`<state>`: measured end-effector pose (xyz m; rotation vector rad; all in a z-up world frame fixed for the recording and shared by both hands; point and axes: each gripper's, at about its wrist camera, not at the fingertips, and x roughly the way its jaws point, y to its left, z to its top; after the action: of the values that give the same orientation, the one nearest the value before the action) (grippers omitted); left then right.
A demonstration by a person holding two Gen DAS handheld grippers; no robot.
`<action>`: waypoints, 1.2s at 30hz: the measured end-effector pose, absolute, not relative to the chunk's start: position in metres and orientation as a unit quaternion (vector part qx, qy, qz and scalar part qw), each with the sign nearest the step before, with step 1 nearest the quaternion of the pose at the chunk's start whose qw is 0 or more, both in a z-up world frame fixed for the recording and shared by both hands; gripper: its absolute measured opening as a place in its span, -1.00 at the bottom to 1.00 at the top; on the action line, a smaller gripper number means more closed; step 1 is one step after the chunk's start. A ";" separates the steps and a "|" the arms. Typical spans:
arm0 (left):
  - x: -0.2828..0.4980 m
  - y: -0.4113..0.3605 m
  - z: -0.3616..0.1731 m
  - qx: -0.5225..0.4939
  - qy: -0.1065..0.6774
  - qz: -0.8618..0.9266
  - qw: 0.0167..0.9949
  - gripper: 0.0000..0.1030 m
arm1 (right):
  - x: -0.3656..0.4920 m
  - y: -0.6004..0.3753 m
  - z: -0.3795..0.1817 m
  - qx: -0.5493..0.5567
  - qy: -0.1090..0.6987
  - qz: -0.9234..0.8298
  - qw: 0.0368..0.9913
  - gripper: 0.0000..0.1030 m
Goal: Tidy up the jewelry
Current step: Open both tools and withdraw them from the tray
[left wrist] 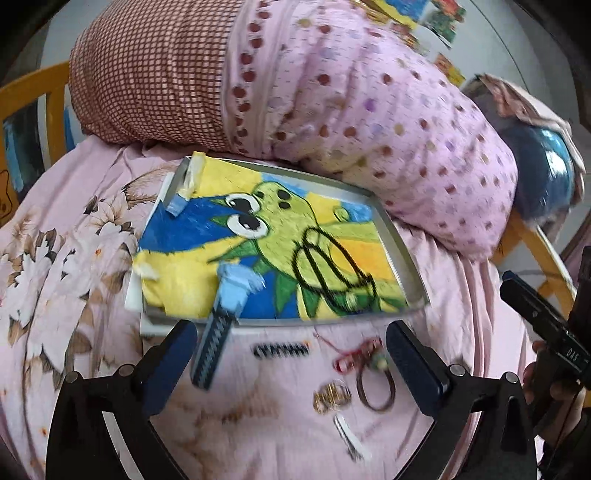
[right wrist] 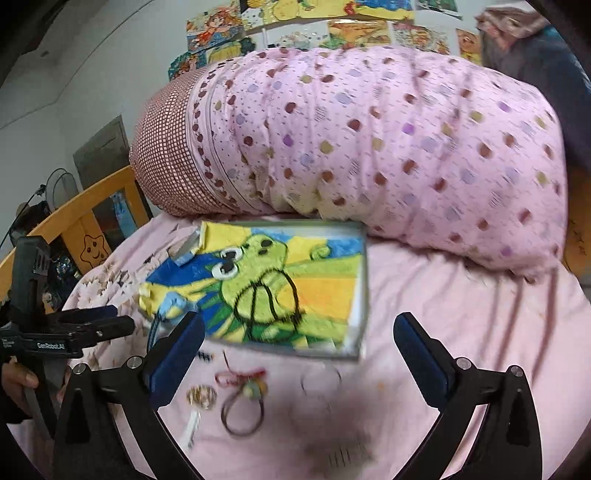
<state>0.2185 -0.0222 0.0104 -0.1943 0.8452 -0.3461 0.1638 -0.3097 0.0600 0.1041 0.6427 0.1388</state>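
left gripper (left wrist: 291, 349) jaws spread, tray (left wrist: 402, 254), hair tie (left wrist: 376, 391)

We see a bed under a pink floral sheet (left wrist: 74, 236), a rolled dotted quilt (right wrist: 388, 147) at its far side, a yellow wooden bed rail (right wrist: 81, 206) on the left, and colourful drawings (right wrist: 332, 22) on the pale far wall.

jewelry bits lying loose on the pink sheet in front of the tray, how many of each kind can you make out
Motion blur makes these rough:
black barrette: 1
red string bracelet: 1
brown hair tie with a bead: 1
gold ring cluster: 1
white clip: 1
faint clear ring, right wrist view only: 1
Total: 6, all outside the tray
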 end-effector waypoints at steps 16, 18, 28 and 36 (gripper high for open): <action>0.122 -0.039 -0.010 -0.066 0.439 -0.173 0.880 1.00 | 0.073 -0.338 0.026 0.072 0.374 0.024 0.924 0.95; 0.114 -0.043 -0.015 -0.063 0.442 -0.172 0.878 1.00 | 0.068 -0.338 0.023 0.066 0.382 0.020 0.922 0.95; 0.108 -0.063 -0.042 -0.063 0.495 -0.187 0.846 1.00 | 0.065 -0.350 0.000 0.065 0.398 0.012 0.915 0.95; 0.125 -0.085 -0.056 -0.057 0.489 -0.200 0.847 0.99 | 0.086 -0.361 -0.017 0.079 0.377 0.025 0.922 0.95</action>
<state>0.1249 -0.0848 -0.0558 -0.1198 1.0317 -0.4215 0.0863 -0.3607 -0.0173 0.1629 0.7749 0.0511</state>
